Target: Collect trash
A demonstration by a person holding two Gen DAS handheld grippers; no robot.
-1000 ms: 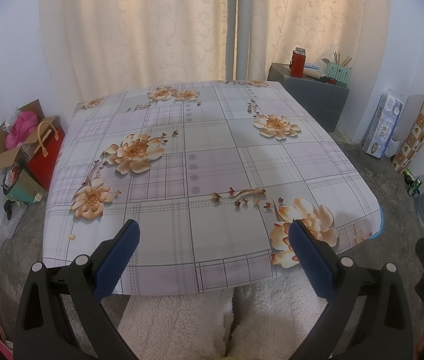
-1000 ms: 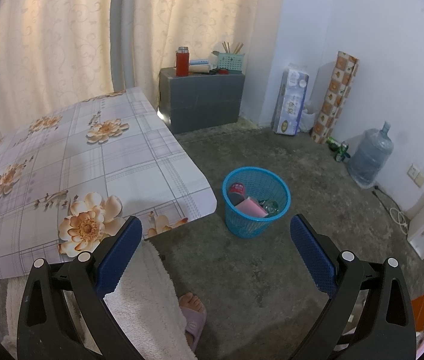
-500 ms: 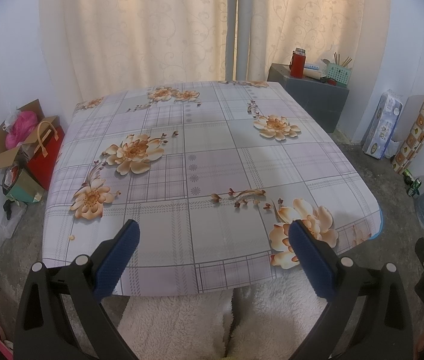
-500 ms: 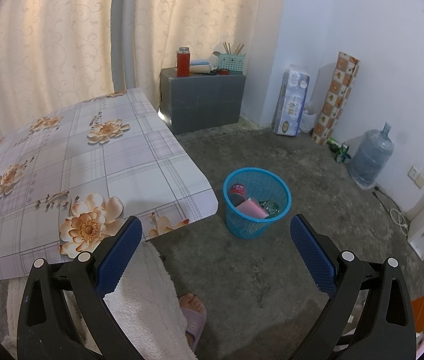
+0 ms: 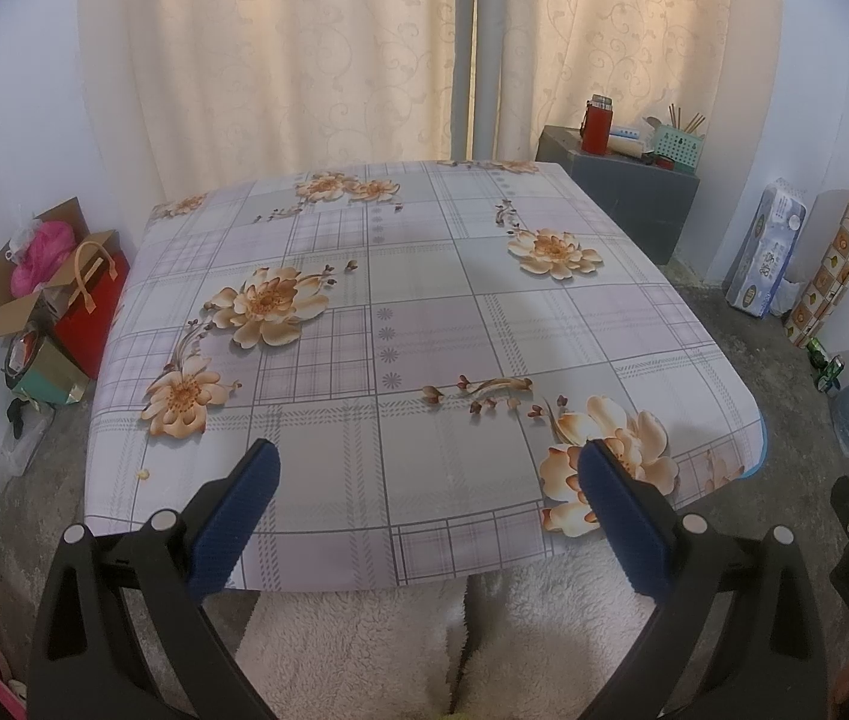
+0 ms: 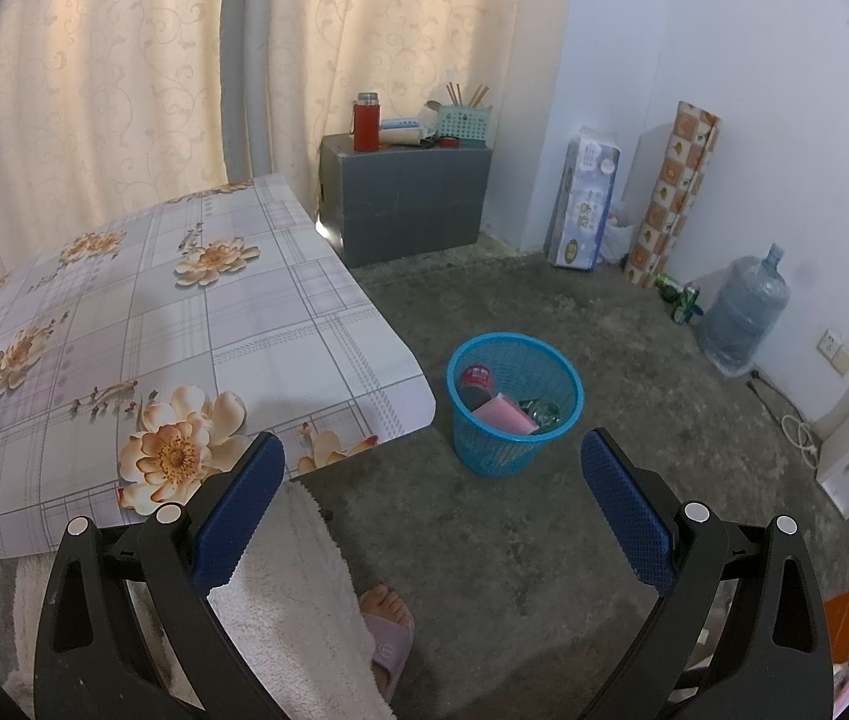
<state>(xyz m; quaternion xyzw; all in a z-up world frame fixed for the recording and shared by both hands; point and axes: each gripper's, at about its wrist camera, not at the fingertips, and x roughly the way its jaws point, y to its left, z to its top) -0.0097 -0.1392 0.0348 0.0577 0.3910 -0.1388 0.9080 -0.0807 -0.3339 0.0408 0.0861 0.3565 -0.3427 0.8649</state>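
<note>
A blue mesh trash basket (image 6: 513, 405) stands on the concrete floor right of the table. It holds a pink packet (image 6: 503, 417), a red can (image 6: 477, 378) and some clear wrapping. My right gripper (image 6: 433, 468) is open and empty, held above the floor in front of the basket. My left gripper (image 5: 424, 474) is open and empty, over the near edge of the table (image 5: 412, 324), which has a floral plaid cloth. A tiny yellow crumb (image 5: 143, 472) lies near the cloth's front left edge.
A grey cabinet (image 6: 406, 198) with a red flask (image 6: 366, 123) stands by the curtain. A tissue pack (image 6: 583, 198), patterned roll (image 6: 673, 192) and water jug (image 6: 745, 312) line the right wall. Boxes and a red bag (image 5: 91, 306) sit left of the table. My slippered foot (image 6: 385, 630) is below.
</note>
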